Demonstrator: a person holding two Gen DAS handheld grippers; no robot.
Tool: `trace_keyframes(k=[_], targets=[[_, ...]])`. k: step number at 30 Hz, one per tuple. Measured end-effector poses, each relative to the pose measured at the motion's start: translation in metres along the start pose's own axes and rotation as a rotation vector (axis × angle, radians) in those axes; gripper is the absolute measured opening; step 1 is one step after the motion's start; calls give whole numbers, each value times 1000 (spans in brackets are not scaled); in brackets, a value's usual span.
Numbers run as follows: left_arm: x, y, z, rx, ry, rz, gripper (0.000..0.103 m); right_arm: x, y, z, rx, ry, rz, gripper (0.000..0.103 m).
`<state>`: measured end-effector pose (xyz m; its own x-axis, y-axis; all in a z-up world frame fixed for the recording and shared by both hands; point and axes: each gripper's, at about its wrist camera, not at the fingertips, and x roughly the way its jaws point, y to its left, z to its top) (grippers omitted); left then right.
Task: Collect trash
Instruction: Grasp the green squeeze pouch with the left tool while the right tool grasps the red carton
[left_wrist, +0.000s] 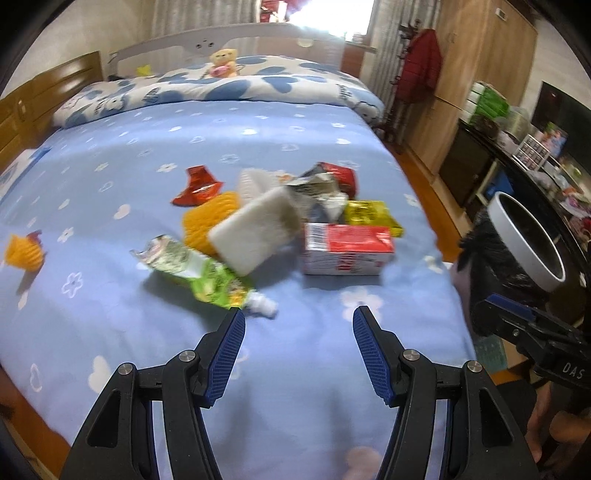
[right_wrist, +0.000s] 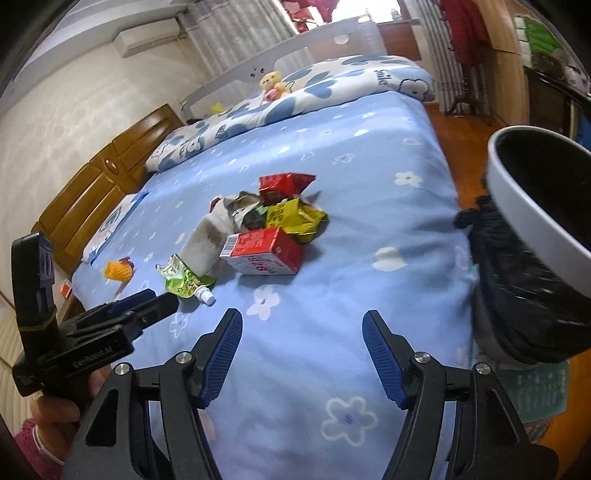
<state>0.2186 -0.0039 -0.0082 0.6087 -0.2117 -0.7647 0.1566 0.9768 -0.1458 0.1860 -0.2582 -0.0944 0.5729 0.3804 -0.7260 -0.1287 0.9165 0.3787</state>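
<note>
Both grippers hover over the blue flowered bedsheet (left_wrist: 155, 192) — left gripper (left_wrist: 298, 325) spread wide and empty, right gripper (right_wrist: 302, 328) just as wide, nothing held. The trash sits heaped mid-bed: red carton (left_wrist: 347, 249), green spout pouch (left_wrist: 207, 275), white foam block (left_wrist: 255, 230), yellow wrapper (left_wrist: 371, 214) — with the black-lined bin (right_wrist: 532, 236) at the bed's right edge.

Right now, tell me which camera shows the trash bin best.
The right wrist view: the trash bin looms large beside the bed, showing its white rim, dark inside and black bag. The left wrist view shows the bin smaller, at the frame's right edge.
</note>
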Motion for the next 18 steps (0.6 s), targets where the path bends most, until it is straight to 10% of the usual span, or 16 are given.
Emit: trace_keyframes(k=[18], targets=[[42,63,25,-160,50,32,61,69,24,25,-156,46,83,69]])
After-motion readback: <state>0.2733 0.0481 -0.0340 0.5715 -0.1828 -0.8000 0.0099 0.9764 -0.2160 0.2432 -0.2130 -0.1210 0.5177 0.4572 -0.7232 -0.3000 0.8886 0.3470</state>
